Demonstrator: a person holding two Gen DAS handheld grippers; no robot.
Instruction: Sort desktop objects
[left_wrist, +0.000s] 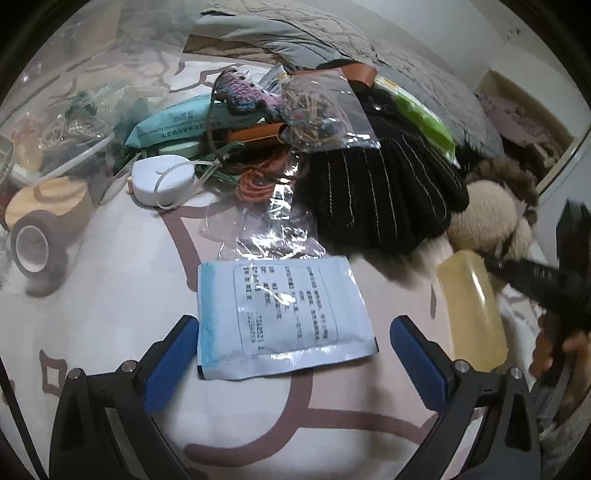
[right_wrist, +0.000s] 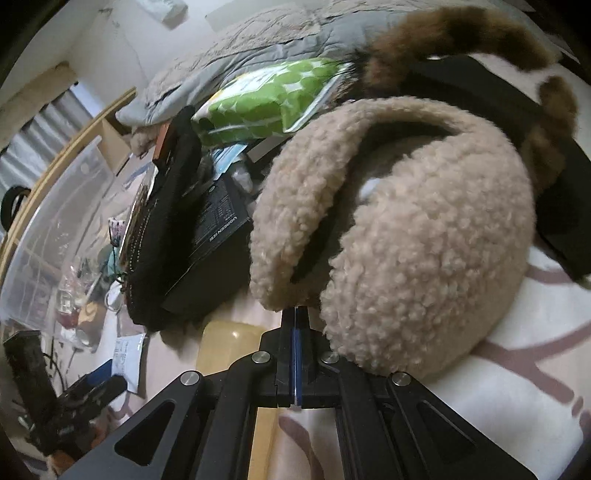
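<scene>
We see left gripper (left_wrist: 293, 349) gaping around flat white-and-blue printed sachet (left_wrist: 284, 317) (12 o'clock, on patterned cloth (left_wrist: 110, 295)) | right gripper (right_wrist: 296, 317) pinched closed, empty, beige fleecy earmuffs (right_wrist: 406, 236) at 1 o'clock

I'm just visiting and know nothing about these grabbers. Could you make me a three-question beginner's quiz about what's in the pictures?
1. True or false: the left gripper has its blue-padded fingers spread open around the flat white-and-blue printed sachet.
2. The right gripper is: A) wide open, B) shut, C) out of view?
3. Fill in: the fluffy beige item next to the right gripper looks like a pair of ______.

Key: 1 true; 2 B; 3 earmuffs.
</scene>
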